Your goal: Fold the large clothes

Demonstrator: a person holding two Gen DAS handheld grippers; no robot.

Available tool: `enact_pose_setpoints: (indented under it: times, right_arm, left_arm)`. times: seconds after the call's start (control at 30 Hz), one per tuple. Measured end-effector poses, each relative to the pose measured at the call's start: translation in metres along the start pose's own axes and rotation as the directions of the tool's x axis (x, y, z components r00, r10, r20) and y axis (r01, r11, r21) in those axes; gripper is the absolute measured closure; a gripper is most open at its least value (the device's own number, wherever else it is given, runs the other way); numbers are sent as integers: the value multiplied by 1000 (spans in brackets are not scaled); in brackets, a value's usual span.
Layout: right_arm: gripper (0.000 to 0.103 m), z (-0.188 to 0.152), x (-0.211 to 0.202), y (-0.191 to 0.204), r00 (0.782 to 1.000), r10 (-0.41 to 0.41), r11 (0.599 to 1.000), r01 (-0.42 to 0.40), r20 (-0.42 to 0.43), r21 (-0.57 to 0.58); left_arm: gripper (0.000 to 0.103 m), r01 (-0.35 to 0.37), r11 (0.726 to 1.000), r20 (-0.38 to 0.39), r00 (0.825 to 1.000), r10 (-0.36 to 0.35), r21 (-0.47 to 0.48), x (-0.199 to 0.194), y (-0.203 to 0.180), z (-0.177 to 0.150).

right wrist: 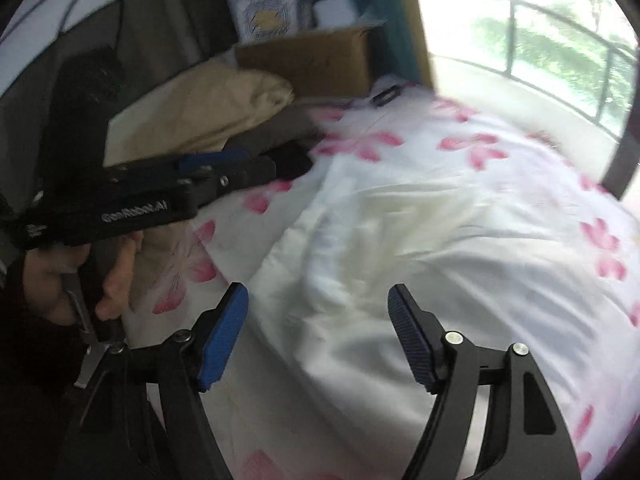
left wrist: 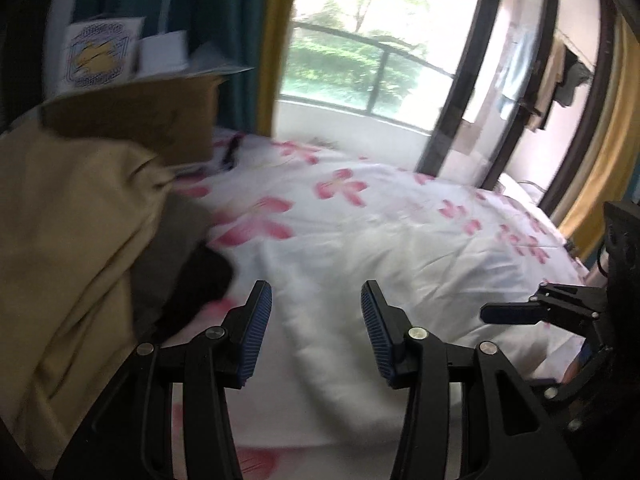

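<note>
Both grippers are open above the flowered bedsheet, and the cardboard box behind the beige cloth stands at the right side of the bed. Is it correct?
Not quite: the cardboard box stands at the left side, as the left wrist view shows. Left gripper and right gripper are open above the flowered bedsheet, and the beige cloth lies before the box.

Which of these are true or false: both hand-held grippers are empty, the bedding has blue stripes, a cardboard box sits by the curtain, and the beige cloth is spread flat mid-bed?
1. Both the left hand-held gripper and the right hand-held gripper hold nothing. True.
2. The bedding has blue stripes. False: it is white with pink flowers.
3. A cardboard box sits by the teal curtain. True.
4. The beige cloth lies spread flat mid-bed. False: it is piled at the side, in front of the box.
</note>
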State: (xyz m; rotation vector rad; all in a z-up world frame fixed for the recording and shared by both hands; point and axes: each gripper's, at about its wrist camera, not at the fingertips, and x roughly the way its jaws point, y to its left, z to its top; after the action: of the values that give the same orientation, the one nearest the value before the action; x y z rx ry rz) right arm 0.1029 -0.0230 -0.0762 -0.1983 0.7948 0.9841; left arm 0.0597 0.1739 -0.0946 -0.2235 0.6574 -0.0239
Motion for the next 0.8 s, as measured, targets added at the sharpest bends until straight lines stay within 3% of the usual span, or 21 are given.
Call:
enact_pose_setpoints:
  times: [0.2,0.33,0.47,0.6,0.67,0.8]
  right_arm:
    - [30,-24,-48,-49,982,-164,978,150,92,144]
    - [30,-50,-52,-89,964,-262,936,241,50,255]
    - [30,-65,-40,-108,961,-278,920,263,10,289]
    - [30,-68,-25,-117,965,-262,925,252,-3,284]
    - [30,-67,-20,-118,969,-246,931,235,5,278]
    - [29,-61,-5,-115,958,-287,929,284,-22,239]
  left_arm:
    - [44,67,993,-54,997,-62,96,38,-42,8]
    - [44,33,985,-174,985,-2,172,79,-49,-8]
    - [44,-54,982,-206,974,91,181,92,-32,-21]
    - [44,-187,977,-174,964,203,106,79,2,-24]
    - [44,-269,961,-162,947,276,62,68,17,-25]
    - [44,-275,961,-135,952,275,14,45,24,-20]
